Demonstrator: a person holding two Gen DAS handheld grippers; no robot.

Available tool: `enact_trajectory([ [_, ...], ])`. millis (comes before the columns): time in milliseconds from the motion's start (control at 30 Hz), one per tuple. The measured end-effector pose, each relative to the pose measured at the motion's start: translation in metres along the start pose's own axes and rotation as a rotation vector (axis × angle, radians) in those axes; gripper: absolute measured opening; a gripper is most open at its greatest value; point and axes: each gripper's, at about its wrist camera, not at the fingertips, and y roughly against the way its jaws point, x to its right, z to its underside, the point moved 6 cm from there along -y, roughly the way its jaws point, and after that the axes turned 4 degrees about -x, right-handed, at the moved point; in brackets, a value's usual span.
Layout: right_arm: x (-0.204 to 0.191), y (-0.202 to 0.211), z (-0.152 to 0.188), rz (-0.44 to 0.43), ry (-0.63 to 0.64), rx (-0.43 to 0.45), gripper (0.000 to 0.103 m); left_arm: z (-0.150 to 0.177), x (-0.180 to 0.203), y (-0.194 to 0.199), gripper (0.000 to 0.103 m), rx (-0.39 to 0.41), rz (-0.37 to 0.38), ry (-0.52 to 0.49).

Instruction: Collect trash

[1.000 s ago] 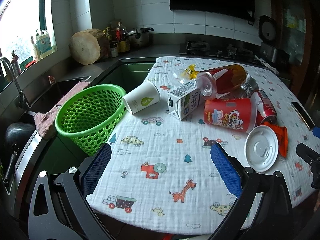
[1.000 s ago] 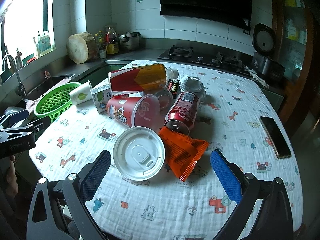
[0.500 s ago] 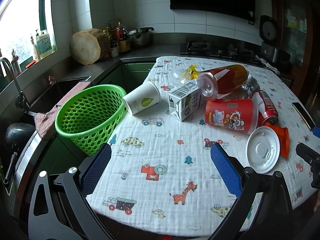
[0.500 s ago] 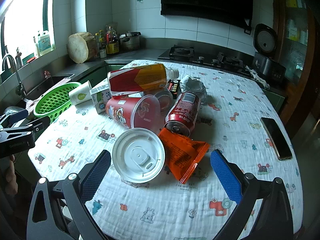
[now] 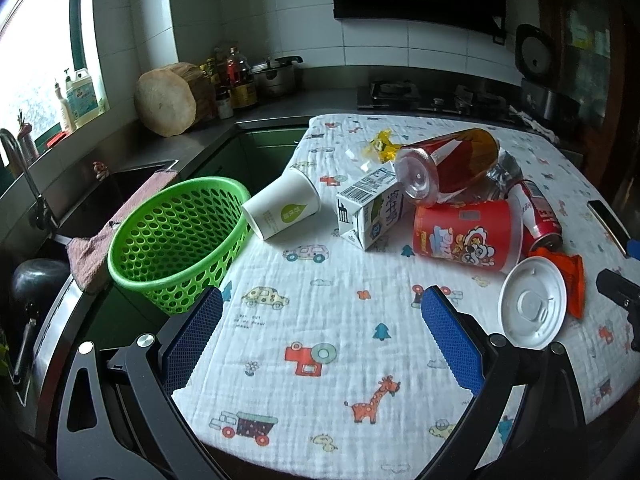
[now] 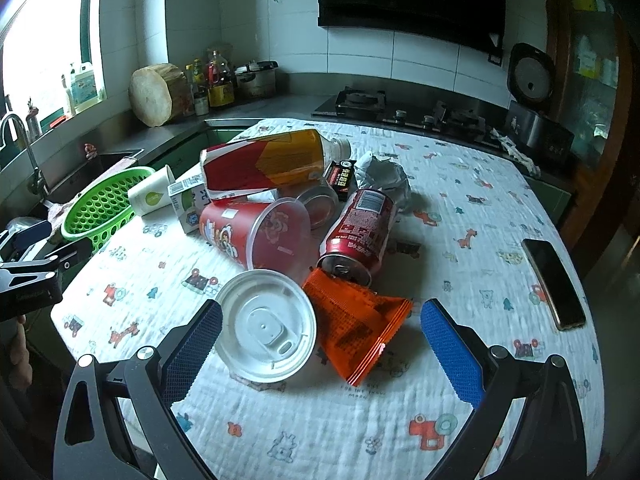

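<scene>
A heap of trash lies on the patterned tablecloth: a white paper cup, a milk carton, a tea bottle on its side, a red plastic cup, a red can, a white lid and an orange wrapper. A green basket stands at the table's left edge. My left gripper is open above bare cloth in front of the cup and carton. My right gripper is open, with the lid and wrapper between its fingers' line.
A phone lies near the table's right edge. A crumpled grey wrapper and a small black packet sit behind the can. A sink with a pink rag lies left of the basket. Counter, stove and bottles line the back.
Both grippers have crept slightly forward toward the trash heap, so everything looks a little nearer. Nothing has been picked up or shifted.
</scene>
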Motion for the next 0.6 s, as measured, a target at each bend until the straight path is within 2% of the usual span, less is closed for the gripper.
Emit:
enact_trajectory([
  [433, 0.023, -0.027, -0.033, -0.053, -0.069, -0.059, 0.095, -0.014, -0.001, -0.008, 0.098, 0.009, 0.017, -0.011],
  [600, 0.028, -0.043, -0.049, -0.074, -0.08, -0.099, 0.088, -0.022, 0.002, -0.012, 0.098, 0.011, 0.039, -0.016],
])
